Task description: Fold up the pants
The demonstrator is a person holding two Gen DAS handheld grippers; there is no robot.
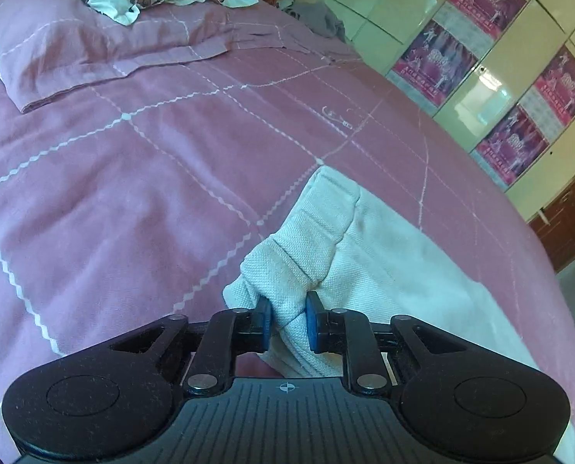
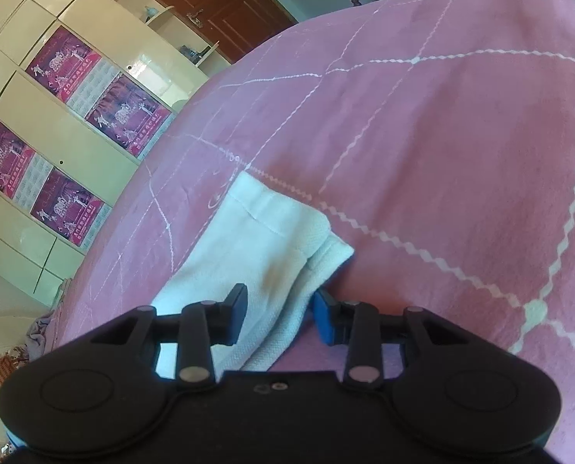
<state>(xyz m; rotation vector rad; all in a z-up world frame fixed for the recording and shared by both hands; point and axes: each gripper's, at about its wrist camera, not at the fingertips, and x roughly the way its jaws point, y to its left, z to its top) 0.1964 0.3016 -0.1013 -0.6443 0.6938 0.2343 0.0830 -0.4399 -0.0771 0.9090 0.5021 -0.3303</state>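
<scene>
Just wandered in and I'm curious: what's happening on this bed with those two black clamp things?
A person is folding white pants on a pink bedspread. The left gripper is pinching a bunched fold of the fabric. The right gripper is open around another edge of the pants, not yet clamped.

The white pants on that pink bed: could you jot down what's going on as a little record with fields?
garment: white pants, partly folded
surface: pink bedspread with white zigzag grid lines
left claw: shut on a bunched fold of the pants
right claw: fingers either side of the cloth's edge with a gap, not clamped
background: pillow at the head of the bed, cream wardrobe with pink posters
</scene>
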